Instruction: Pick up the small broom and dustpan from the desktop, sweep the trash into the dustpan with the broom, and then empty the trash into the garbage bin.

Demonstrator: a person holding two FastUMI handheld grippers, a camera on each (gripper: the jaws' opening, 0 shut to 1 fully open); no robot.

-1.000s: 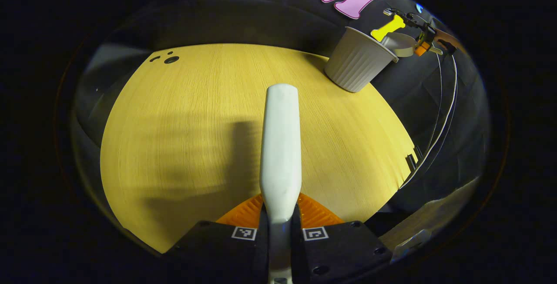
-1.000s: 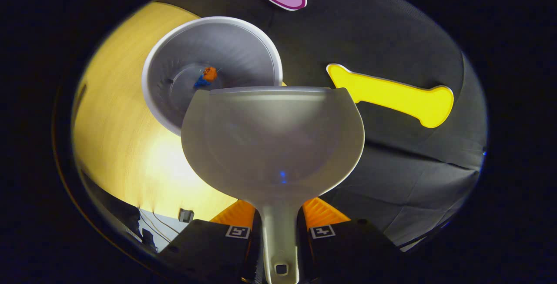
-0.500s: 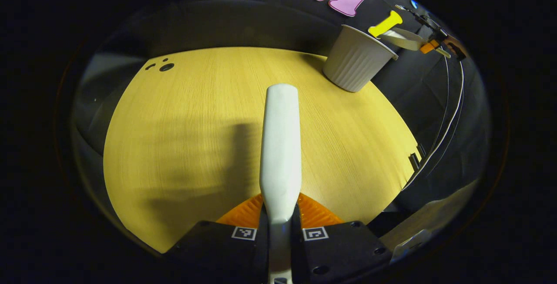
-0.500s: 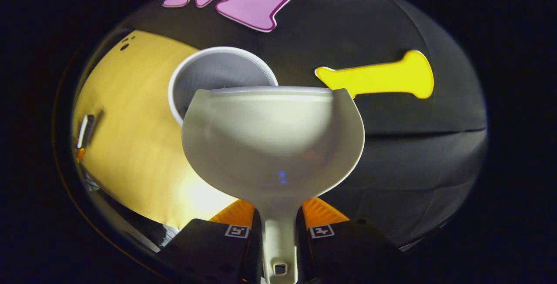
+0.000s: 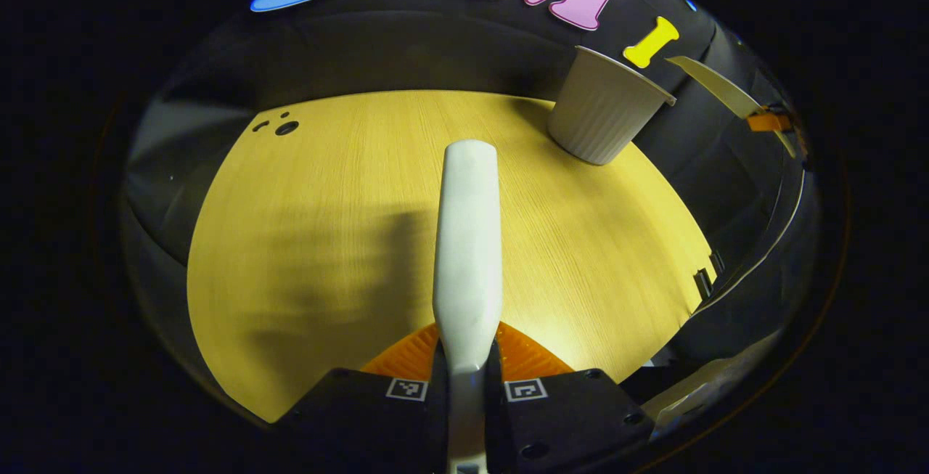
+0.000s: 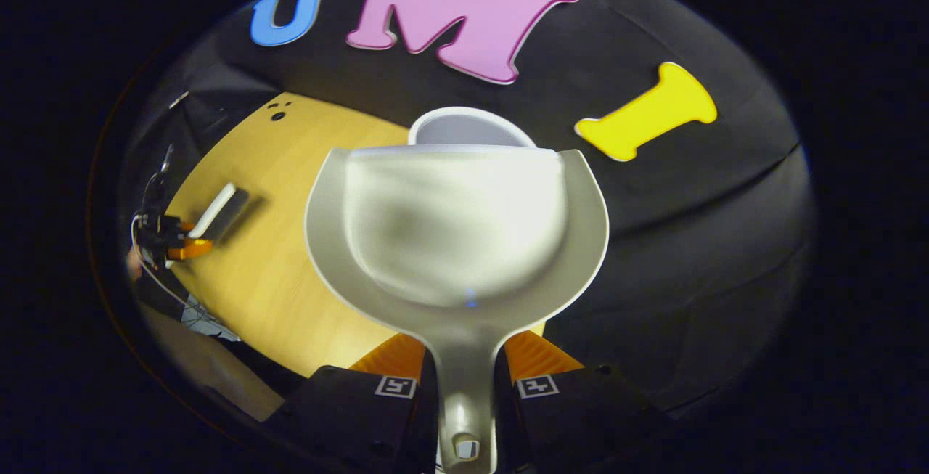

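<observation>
Right tool (image 6: 464, 379) clamps the dustpan (image 6: 457, 234), pan bare, held by the garbage bin (image 5: 606, 107) at the bench's (image 5: 326, 191) far right edge; left tool (image 5: 464, 376) clamps the broom (image 5: 468, 242); bench shows no trash, emptying likely done.

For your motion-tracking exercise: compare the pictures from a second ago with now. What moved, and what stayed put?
The right claw drew the dustpan back from over the garbage bin and levelled it. The bin's inside, with the trash, has dropped from sight. Unchanged: the left claw grips the broom above the table; the bin stands upright.
</observation>
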